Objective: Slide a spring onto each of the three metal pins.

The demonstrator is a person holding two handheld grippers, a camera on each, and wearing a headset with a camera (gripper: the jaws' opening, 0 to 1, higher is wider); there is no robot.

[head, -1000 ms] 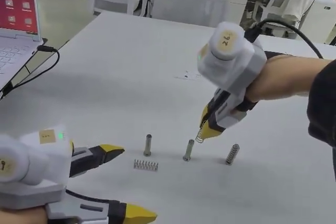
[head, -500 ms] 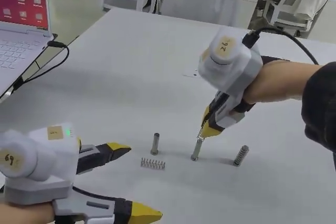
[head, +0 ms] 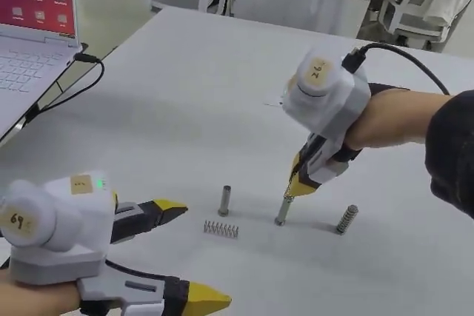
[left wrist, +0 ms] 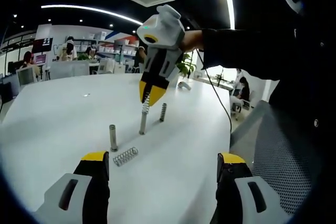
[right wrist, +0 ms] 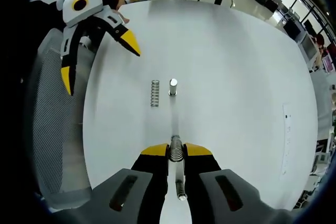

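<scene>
Three metal pins stand on the white table (head: 163, 109). The left pin (head: 225, 201) (left wrist: 113, 137) (right wrist: 172, 86) is bare, and a loose spring (head: 221, 229) (left wrist: 125, 156) (right wrist: 155, 93) lies beside it. My right gripper (head: 302, 189) (left wrist: 151, 94) (right wrist: 177, 150) is shut on a spring (left wrist: 146, 102) (right wrist: 177, 153), holding it at the top of the middle pin (head: 283, 211) (left wrist: 142, 123). The right pin (head: 346, 220) (left wrist: 163, 112) wears a spring. My left gripper (head: 194, 253) (left wrist: 163, 161) (right wrist: 100, 64) is open near the table's front edge, nothing between its fingers.
An open laptop (head: 29, 27) sits at the far left, with a black cable (head: 67, 90) trailing across the table. A small paper slip (head: 274, 101) lies behind the right gripper. Chairs (head: 289, 1) and desks stand beyond the far table edge.
My right gripper has moved down and right, bringing its spring from beside the middle pin onto the pin's top. The left gripper stays put; the head camera has shifted.
</scene>
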